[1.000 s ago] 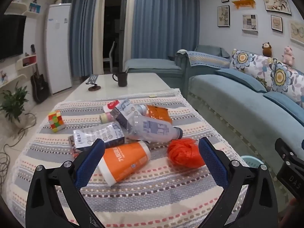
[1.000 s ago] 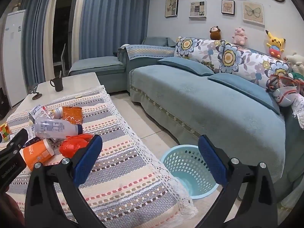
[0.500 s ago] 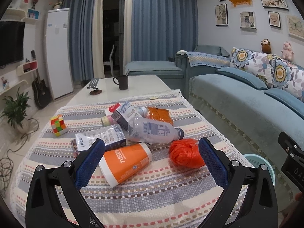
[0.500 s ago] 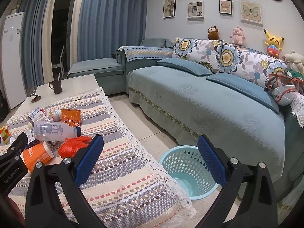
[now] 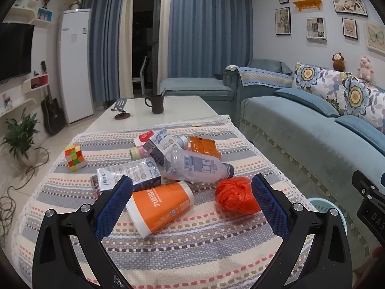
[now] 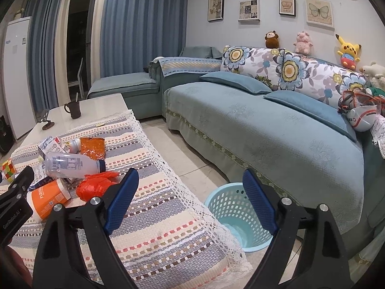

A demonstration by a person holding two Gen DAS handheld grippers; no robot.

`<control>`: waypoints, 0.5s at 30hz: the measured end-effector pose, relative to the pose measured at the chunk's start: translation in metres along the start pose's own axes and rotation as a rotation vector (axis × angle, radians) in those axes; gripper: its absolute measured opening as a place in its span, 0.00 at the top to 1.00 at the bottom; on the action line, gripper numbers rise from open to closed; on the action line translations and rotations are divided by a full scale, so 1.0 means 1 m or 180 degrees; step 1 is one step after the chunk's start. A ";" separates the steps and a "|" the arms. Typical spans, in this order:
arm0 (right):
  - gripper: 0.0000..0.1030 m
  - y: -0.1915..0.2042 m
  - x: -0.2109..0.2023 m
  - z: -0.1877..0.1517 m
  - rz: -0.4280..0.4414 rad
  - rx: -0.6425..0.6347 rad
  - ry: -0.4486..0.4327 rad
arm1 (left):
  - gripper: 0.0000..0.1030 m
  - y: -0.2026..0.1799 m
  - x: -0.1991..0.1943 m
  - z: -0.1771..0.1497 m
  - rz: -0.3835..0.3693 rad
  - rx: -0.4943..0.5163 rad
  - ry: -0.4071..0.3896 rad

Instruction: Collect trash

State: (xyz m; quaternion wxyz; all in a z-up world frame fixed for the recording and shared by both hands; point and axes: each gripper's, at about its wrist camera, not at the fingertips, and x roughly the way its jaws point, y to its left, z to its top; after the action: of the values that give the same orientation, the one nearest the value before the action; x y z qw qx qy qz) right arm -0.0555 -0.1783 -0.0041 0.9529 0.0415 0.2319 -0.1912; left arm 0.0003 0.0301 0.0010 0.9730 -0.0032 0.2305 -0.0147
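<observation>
The left claw (image 5: 191, 201) hangs wide and holds nothing above the striped cloth (image 5: 192, 248) on the worktop, its blue pads on either side of a heap of trash. Nearest lies an orange paper cup (image 5: 158, 208) on its side, white rim toward the camera, with white characters along its wall that are too small to read. Just beside it, to the right, sits a crumpled orange plastic bag (image 5: 234, 196). Behind them a clear plastic bottle (image 5: 196, 166) lies flat, dark cap pointing right, its label showing a barcode and blue print; it looks empty. A flattened carton (image 5: 130, 174) with black lettering rests at its left, and an orange snack packet (image 5: 204, 144) lies farther back. A colour cube (image 5: 74, 156) stands apart at the left, and a dark mug (image 5: 156, 104) stands on the bare white part of the worktop.

The right claw (image 6: 190, 198) is likewise wide and holds nothing, held past the cloth's lace edge. Between its fingers, on the floor beside the sofa (image 6: 276, 132), stands a pale blue mesh basket (image 6: 231, 207); nothing shows inside it. The left tool's black body at the frame edge reads "GenRobot.AI".
</observation>
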 end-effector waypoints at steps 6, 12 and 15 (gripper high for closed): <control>0.19 0.002 0.002 -0.001 0.0020 -0.0025 0.0024 | 0.07 0.001 -0.001 0.000 -0.0003 -0.0002 0.0003; 0.19 0.005 0.004 -0.003 0.0032 -0.0074 0.0052 | 0.07 0.002 -0.001 -0.001 0.0008 -0.0014 0.0009; 0.19 0.007 0.004 -0.004 0.0043 -0.0083 0.0058 | 0.07 0.002 0.000 -0.001 -0.0004 -0.0035 0.0019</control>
State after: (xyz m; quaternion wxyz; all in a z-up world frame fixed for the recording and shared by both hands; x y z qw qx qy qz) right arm -0.0511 -0.1732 -0.0094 0.9524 0.0324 0.2427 -0.1813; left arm -0.0002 0.0324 0.0006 0.9722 -0.0086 0.2334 -0.0141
